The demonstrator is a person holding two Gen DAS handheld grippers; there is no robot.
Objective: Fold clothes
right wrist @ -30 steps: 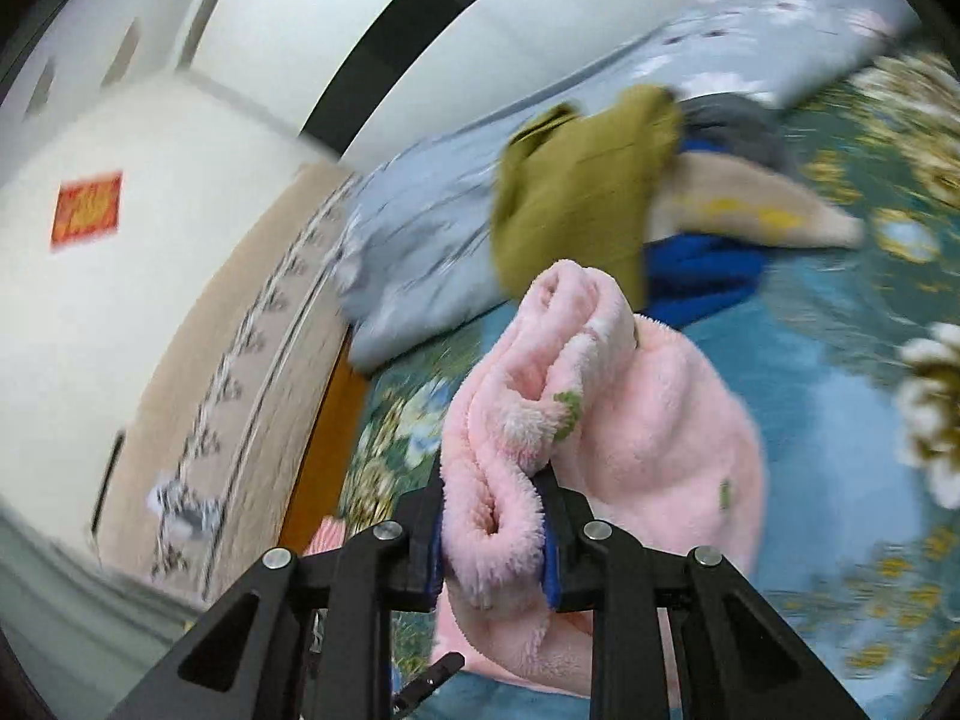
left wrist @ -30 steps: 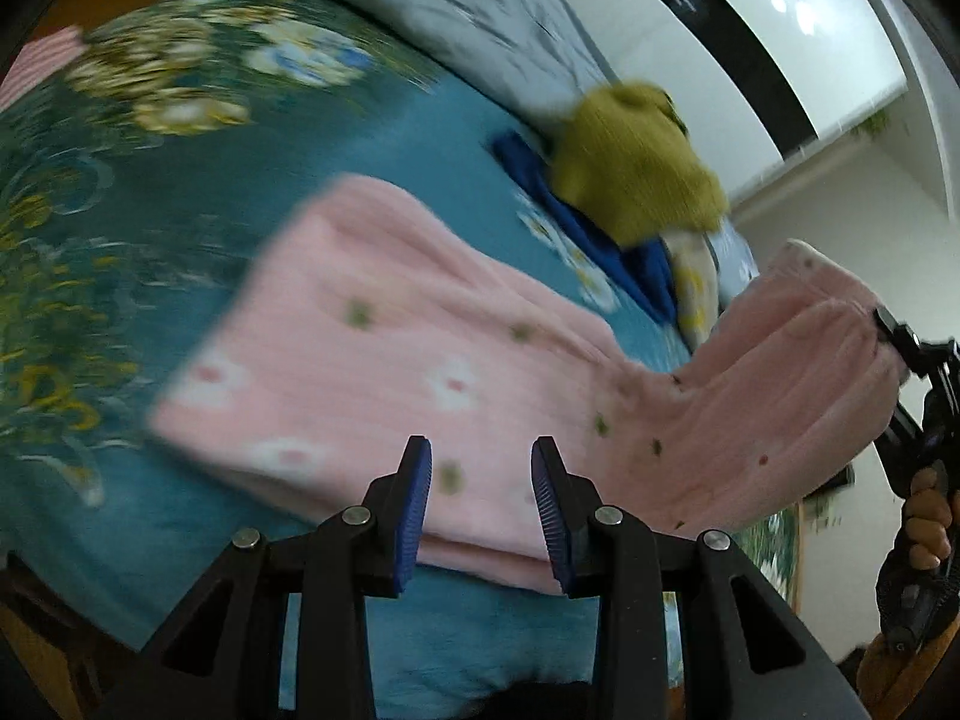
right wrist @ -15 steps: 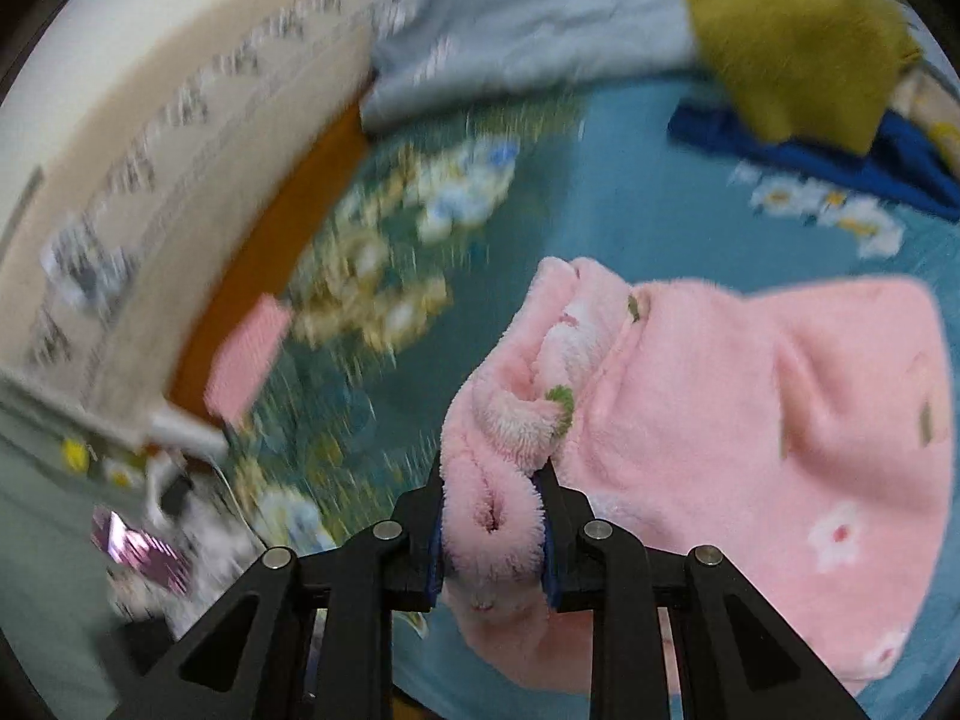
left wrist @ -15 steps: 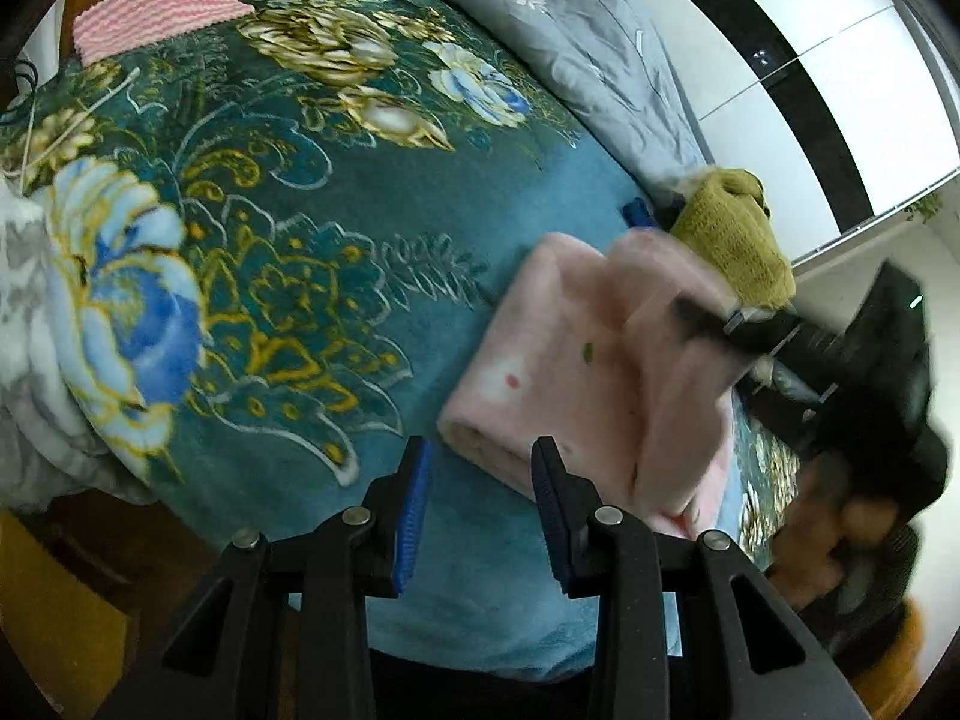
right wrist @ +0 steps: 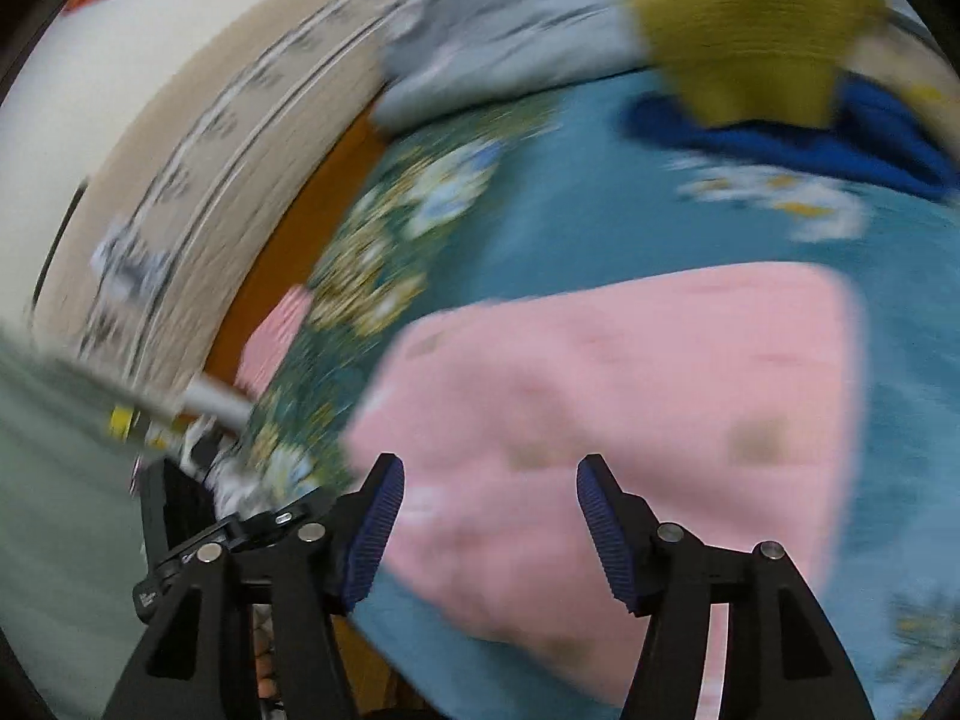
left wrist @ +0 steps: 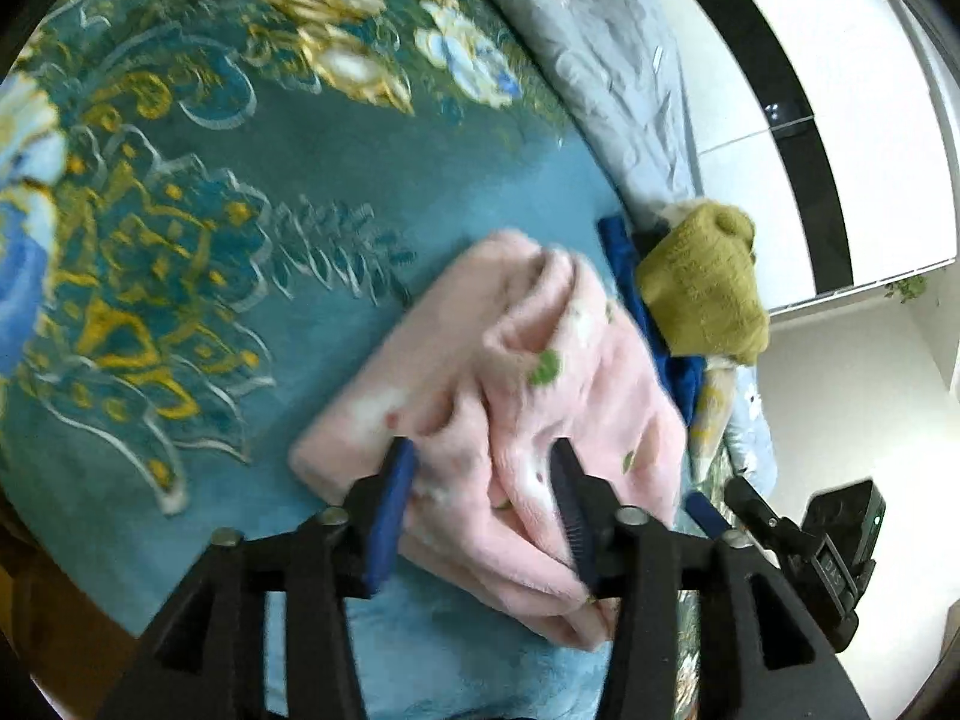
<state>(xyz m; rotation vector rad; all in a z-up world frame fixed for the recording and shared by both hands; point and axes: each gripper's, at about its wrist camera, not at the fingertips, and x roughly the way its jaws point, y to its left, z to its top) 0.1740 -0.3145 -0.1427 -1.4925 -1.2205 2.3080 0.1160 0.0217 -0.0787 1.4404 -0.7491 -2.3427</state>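
Observation:
A pink fleece garment with small flower dots lies folded on the teal floral blanket. My left gripper is low over its near edge. Its jaws are opening, and bunched pink fabric sits between them without being pinched. In the blurred right wrist view my right gripper hovers just above the pink fleece garment. Its jaws are opening too and hold nothing. The right gripper's blue fingertip shows beside the garment's right edge.
An olive knit garment lies on a blue one beyond the pink garment, next to a grey quilt. A pink striped cloth lies at the blanket's far left edge by the wooden bed frame.
My right gripper carried the pinched pink fold down onto the rest of the garment and let it go. My left gripper closed in on the garment and spread its jaws wider.

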